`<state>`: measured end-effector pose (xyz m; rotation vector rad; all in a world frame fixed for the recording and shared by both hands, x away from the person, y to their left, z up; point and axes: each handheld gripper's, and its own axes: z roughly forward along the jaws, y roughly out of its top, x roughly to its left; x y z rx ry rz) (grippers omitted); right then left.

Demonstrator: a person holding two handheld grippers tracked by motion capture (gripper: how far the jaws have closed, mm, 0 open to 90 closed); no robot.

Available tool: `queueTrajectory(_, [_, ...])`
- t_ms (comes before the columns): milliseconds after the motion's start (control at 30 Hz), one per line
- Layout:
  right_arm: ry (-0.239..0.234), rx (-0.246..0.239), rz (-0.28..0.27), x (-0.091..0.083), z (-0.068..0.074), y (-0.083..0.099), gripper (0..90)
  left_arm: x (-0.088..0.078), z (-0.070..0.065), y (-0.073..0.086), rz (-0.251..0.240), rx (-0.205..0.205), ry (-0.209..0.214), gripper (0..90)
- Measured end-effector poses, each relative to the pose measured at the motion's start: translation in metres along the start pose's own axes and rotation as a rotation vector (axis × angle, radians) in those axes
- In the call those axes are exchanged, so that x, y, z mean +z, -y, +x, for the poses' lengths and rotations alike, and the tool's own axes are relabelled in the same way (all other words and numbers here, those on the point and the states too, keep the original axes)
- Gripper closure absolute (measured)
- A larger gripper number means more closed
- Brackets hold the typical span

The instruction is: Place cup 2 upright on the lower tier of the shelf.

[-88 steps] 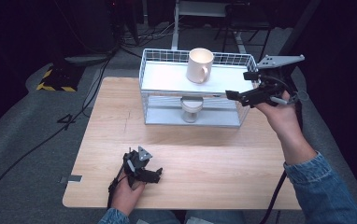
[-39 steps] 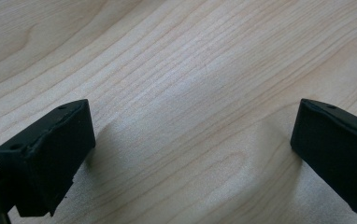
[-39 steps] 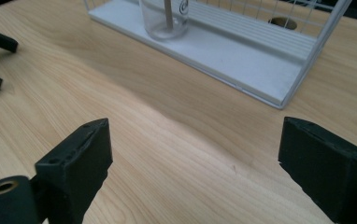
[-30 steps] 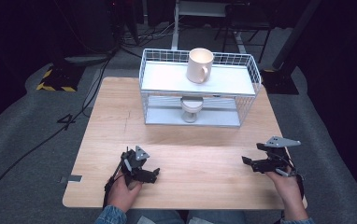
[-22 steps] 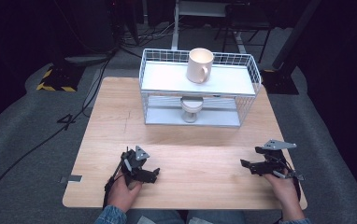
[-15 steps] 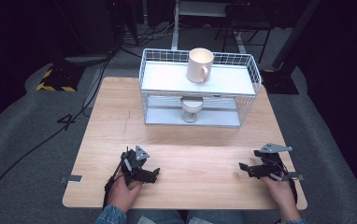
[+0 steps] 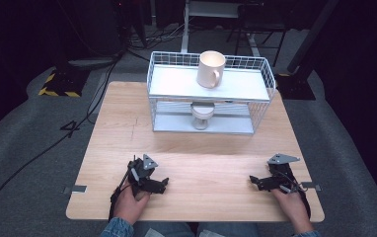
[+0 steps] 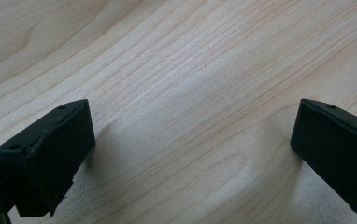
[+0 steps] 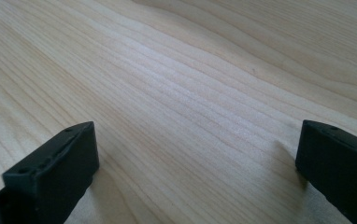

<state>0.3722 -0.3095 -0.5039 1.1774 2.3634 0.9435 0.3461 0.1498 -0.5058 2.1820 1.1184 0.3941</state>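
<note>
**Both grippers empty on the table**

On the light wooden table [image 7: 196, 148], your right gripper [image 7: 255, 181] rests with its jaws just opened wide, nothing between them. Your left gripper [image 7: 163, 183] likewise stands apart, empty. The cream ceramic mug [image 7: 211, 69] sits atop the white wire rack [image 7: 176, 84], well apart.

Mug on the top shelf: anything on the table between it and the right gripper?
Nothing visible. Bare table lies between the right gripper and the wire rack; the mug stands on the top shelf behind the low wire rim.
</note>
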Motion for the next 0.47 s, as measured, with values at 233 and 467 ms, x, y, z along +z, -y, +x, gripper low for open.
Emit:
queueTrajectory(233, [0.012,0.012,-0.024,0.0,0.001,0.003,0.0,0.0,0.003,0.0,0.0,-0.01,-0.008,0.6])
queueTrajectory(467, [0.014,0.012,-0.023,0.0,0.001,0.003,0.0,-0.002,0.014,0.001,0.003,-0.02,-0.023,0.5])
